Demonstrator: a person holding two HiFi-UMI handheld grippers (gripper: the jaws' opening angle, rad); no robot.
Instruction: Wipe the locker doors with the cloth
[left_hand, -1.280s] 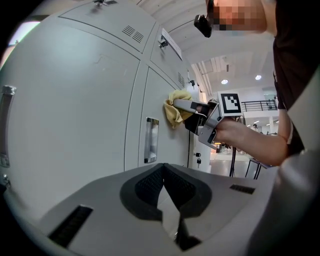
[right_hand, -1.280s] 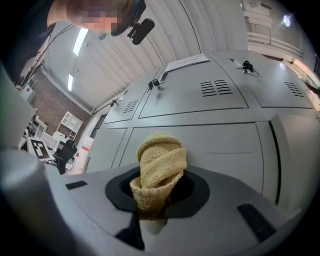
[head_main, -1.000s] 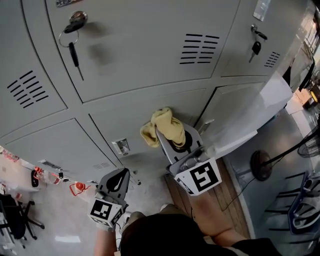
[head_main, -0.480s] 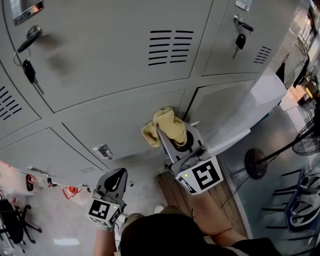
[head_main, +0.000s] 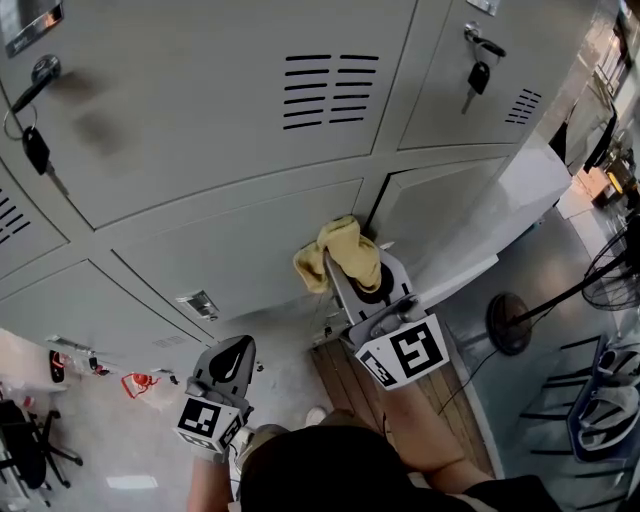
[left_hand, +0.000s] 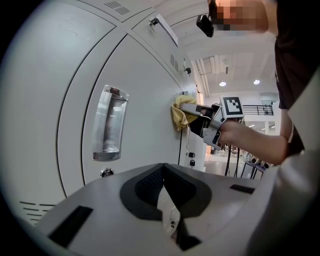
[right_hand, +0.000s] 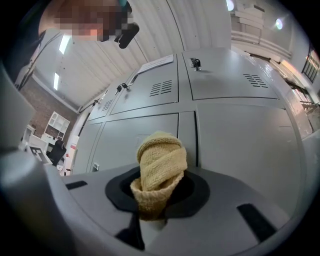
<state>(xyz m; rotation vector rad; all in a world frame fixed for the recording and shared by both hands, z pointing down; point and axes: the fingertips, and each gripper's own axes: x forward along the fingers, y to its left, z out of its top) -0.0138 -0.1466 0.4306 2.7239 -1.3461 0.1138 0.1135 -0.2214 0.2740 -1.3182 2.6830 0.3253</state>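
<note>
Left to right: my left gripper (head_main: 236, 352) hangs low and idle, its jaws pressed together on nothing, well apart from the lockers. Ahead of it and above sits the recessed handle (head_main: 198, 303) of the lower locker door (head_main: 240, 245).

My right gripper (head_main: 362, 283) is clamped on the yellow cloth (head_main: 338, 252). The cloth stands out past the jaw tips as 1 rolled wad and, seen from the left gripper view, meets the door at its far edge, just beside the vertical seam (head_main: 372, 205) between 2 doors.

Risks as I judge them:
- The wad is bunched, so only a small patch of it wipes. A stroke could leave most of the panel untouched.
- Dragging across the seam could catch the cloth on the door edge and pull it from the jaws.
- If I press too hard, the cloth may fold back and the bare jaw tips could scrape the paint.
- Up and to the right of the tool hangs a key (head_main: 478, 75). A high stroke there could snag it.
</note>
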